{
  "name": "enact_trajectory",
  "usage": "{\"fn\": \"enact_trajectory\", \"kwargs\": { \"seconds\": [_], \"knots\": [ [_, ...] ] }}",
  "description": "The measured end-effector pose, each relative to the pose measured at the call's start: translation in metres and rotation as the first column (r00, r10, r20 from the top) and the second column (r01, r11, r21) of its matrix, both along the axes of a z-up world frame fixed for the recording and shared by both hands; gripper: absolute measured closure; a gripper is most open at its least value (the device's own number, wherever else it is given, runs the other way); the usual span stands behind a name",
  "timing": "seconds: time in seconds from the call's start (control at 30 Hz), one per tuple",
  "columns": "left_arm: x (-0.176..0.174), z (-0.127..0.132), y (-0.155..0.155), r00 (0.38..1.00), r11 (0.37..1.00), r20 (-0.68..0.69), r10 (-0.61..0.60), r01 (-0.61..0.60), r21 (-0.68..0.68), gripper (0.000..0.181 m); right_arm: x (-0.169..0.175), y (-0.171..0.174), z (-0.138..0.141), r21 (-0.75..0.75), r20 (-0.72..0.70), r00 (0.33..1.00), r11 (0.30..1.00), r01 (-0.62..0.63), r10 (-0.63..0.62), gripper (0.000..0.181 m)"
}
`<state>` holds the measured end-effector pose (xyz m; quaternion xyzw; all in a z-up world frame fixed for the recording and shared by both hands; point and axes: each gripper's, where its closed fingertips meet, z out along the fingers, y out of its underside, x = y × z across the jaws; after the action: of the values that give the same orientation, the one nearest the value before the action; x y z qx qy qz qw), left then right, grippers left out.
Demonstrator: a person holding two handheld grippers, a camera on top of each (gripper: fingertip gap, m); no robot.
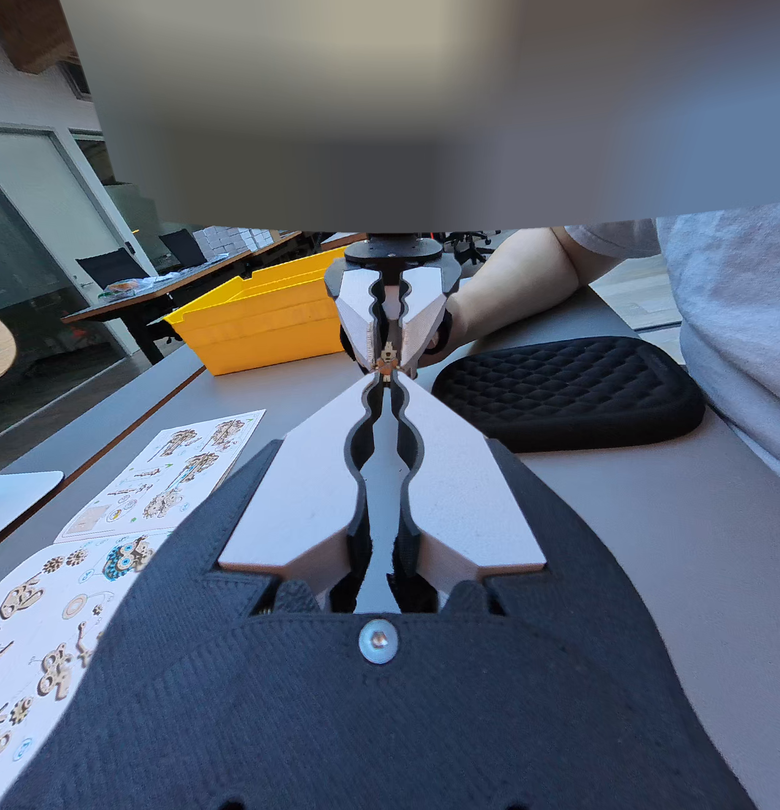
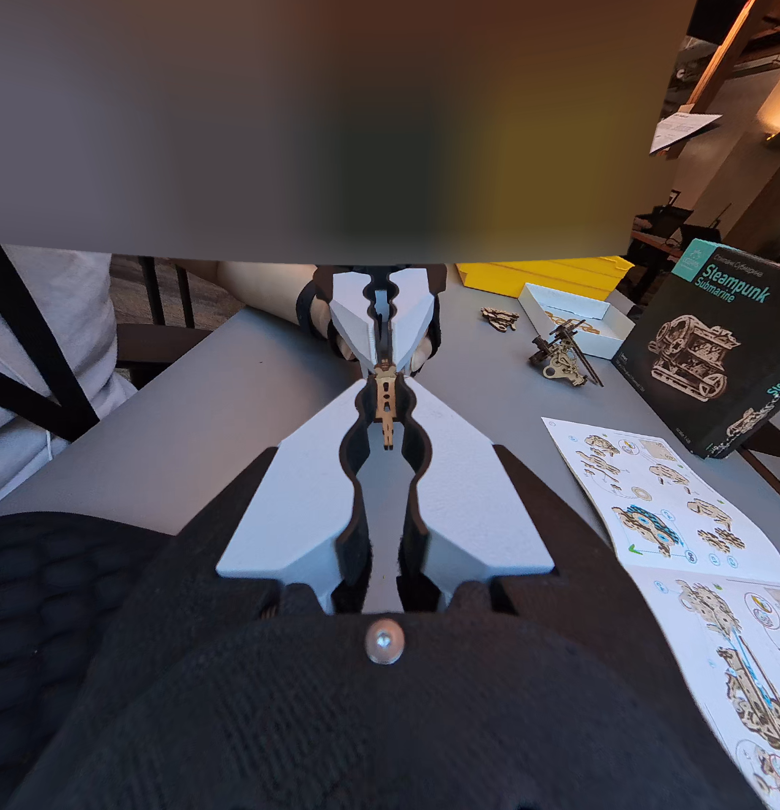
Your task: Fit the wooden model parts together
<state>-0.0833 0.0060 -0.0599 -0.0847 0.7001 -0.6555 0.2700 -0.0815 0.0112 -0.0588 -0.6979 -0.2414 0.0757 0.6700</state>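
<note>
My two grippers meet tip to tip above the grey table (image 1: 598,526). In the left wrist view my left gripper (image 1: 386,380) is shut on a small wooden part (image 1: 387,363), and the right gripper (image 1: 388,353) faces it from the far side, touching the same spot. In the right wrist view my right gripper (image 2: 384,385) is shut on a long flat wooden part (image 2: 386,407) that runs back between its fingers. The left gripper (image 2: 383,361) pinches a small wooden piece (image 2: 384,367) against that part's front end. How the two parts join is hidden by the fingertips.
A yellow bin (image 1: 256,324) stands at the back and a black quilted cushion (image 1: 568,390) lies near the person's arm (image 1: 511,280). Instruction sheets (image 2: 642,495), a dark kit box (image 2: 721,350), a white tray (image 2: 555,298), a half-built wooden assembly (image 2: 561,359) and a small wooden piece (image 2: 500,317) lie to the right. My left and right fingertips are right by each other.
</note>
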Motion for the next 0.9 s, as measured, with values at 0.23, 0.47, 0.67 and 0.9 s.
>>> {"fn": "enact_trajectory", "kwargs": {
  "seconds": [0.23,0.47,0.67,0.9],
  "knots": [
    [-0.003,-0.009,-0.002,0.999,0.997,-0.011,-0.034,0.035,0.065,0.181,-0.005,-0.001,-0.009,-0.034,0.037,0.999,0.999,-0.025,0.026,0.176],
    [0.001,0.0,0.002,1.0,1.0,-0.017,-0.017,0.017,0.006,0.181,0.002,0.004,0.003,0.007,-0.023,1.0,1.0,0.0,0.0,0.175],
    [0.005,0.007,0.007,1.0,0.999,-0.013,0.006,-0.006,-0.04,0.181,0.007,0.005,0.006,0.06,0.067,0.997,0.998,0.029,-0.033,0.174],
    [0.004,0.003,0.004,0.998,0.997,-0.063,-0.024,0.019,-0.075,0.181,0.006,0.003,0.002,-0.014,-0.005,1.0,1.0,-0.011,0.011,0.176]
  ]
}}
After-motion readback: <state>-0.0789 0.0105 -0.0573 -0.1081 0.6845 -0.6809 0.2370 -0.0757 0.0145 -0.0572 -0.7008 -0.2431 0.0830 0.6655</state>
